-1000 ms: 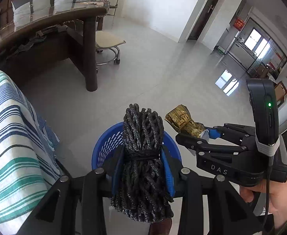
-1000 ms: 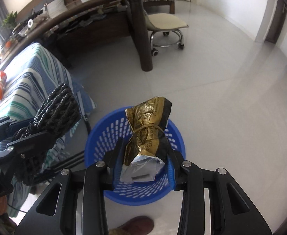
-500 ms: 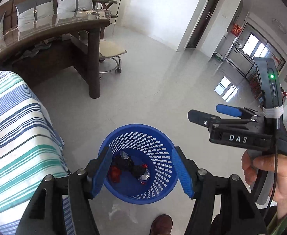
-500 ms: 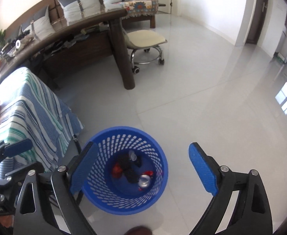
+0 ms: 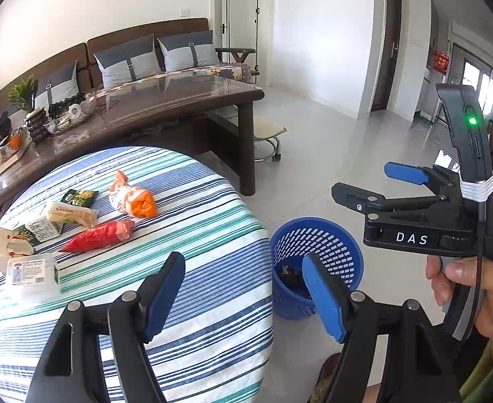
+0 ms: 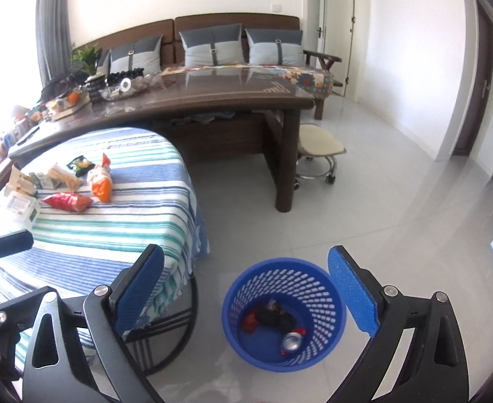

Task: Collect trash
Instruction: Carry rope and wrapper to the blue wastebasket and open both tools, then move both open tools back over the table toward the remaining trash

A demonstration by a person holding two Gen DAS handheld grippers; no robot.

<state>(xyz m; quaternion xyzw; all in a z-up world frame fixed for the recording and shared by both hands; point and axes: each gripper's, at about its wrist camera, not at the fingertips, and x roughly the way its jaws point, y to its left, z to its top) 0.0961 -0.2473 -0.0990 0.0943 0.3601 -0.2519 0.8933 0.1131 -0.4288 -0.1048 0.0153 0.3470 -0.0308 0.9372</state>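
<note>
1. Far left on the striped table (image 5: 213, 235), nearest you, lies the clear plastic box (image 5: 33, 273). It is wide and rigid, so I judge it needs your jaws fully spread and a grip across its narrow side.
2. Behind it sit a torn carton (image 5: 11, 241), a yellow packet (image 5: 72, 214) and a green packet (image 5: 80, 197), touching or overlapping one another. Pick the top piece first, or you may drag its neighbours along.
3. Next comes the red snack bag (image 5: 100, 235), lying flat and clear of the pile. It looks the easiest next pick: approach along its length and pinch the middle.
4. Just behind it is the orange bag (image 5: 134, 199), bunched and standing higher. Close on the crumpled body rather than the thin twisted end.
5. Your left gripper (image 5: 243, 297) hangs over the table's near edge, jaws wide and holding nothing. Swing it left towards the wrappers before lowering it.
6. Right of the table, on the floor just beside it, stands the blue basket (image 6: 286, 356). It already holds a can (image 6: 292, 341) and dark and red scraps.
7. Your right gripper (image 6: 244, 295) hovers above the basket, jaws wide and empty. It must cross well over to the table for its own piece.
</note>
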